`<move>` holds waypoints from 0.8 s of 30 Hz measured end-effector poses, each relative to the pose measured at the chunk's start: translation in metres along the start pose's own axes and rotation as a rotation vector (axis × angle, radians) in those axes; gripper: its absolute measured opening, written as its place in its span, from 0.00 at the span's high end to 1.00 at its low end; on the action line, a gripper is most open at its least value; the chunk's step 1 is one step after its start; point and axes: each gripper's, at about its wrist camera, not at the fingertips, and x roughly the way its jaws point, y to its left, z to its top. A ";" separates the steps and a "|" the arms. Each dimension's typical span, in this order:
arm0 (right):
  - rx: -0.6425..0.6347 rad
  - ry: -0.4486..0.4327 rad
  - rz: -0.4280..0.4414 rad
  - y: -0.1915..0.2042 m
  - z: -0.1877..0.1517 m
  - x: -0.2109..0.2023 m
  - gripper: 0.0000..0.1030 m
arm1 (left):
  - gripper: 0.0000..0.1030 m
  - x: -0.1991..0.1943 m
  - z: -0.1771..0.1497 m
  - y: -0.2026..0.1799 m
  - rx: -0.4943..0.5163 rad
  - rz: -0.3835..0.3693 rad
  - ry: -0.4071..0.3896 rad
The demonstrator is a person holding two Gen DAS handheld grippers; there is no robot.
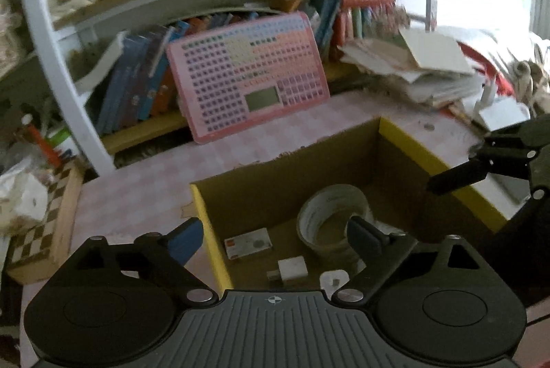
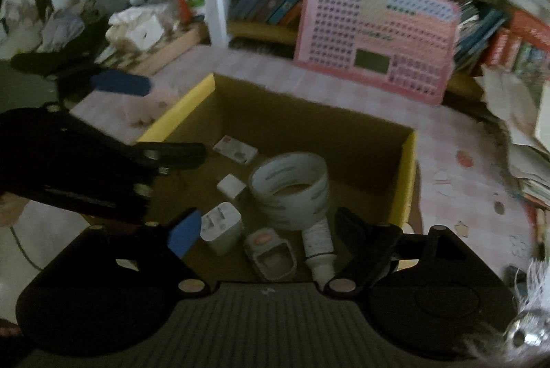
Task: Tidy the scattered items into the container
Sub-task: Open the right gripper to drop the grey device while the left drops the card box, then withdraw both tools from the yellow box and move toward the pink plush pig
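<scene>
Left gripper (image 1: 275,239) and right gripper (image 2: 268,230) both spread wide, empty, above box (image 2: 178,108); tape (image 2: 290,189), chargers, bottle inside; risk: crowded arms colliding over box

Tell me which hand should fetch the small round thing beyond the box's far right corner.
Right, probably: the right gripper, jaws open and empty, hangs by the box at its right wall, near the round thing; the left gripper is over the left side.
</scene>
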 end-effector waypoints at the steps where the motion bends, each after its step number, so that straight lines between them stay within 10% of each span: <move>1: 0.010 -0.007 -0.009 0.000 -0.002 -0.003 0.18 | 0.10 -0.006 -0.001 0.001 -0.006 0.003 -0.009; 24: 0.247 -0.136 -0.270 0.080 -0.075 -0.072 0.14 | 0.06 -0.117 -0.084 0.039 -0.075 0.042 -0.102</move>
